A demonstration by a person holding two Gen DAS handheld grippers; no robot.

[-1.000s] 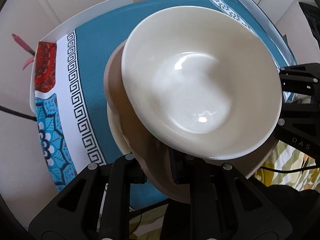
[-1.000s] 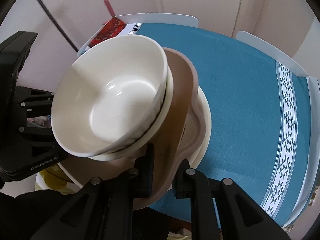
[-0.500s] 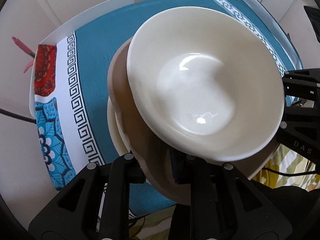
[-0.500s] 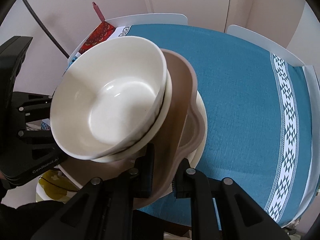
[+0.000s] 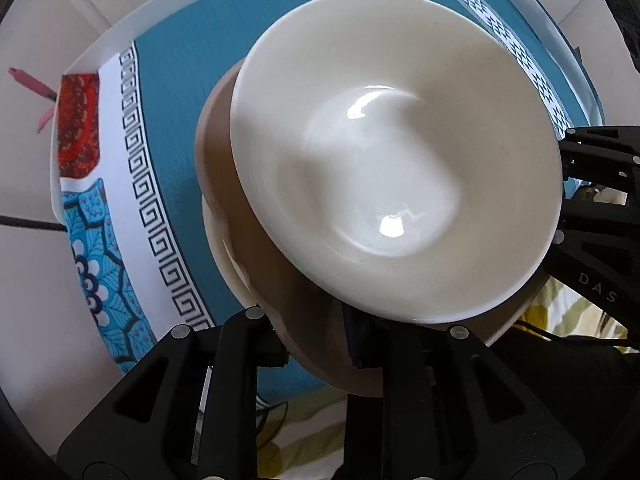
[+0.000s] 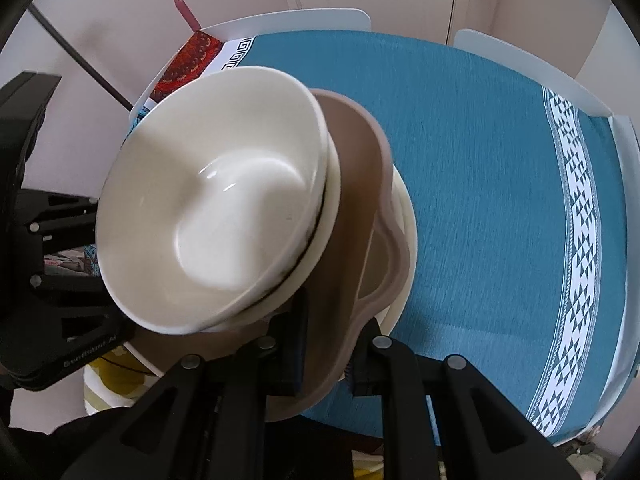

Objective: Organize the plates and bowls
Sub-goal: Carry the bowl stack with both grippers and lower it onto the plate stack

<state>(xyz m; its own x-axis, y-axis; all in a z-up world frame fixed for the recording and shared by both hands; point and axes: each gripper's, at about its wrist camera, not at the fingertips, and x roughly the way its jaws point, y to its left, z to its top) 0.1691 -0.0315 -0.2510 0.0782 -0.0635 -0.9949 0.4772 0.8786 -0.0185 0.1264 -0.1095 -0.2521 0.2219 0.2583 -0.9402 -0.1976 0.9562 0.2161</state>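
Both grippers held one tilted stack above a teal tablecloth (image 6: 480, 184). The left gripper (image 5: 316, 344) had its fingers pinched on the near rim of a brown plate (image 5: 224, 184). The right gripper (image 6: 328, 344) clamped the same plate's opposite rim. Nested cream bowls (image 6: 208, 216) sat on the plate, with a cream plate (image 6: 406, 216) beneath.

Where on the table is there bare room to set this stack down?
The teal cloth lies bare between the stack and the white triangle border. Toward the red patterned corner it is tighter, with both hand-held grippers crowding the near edge.
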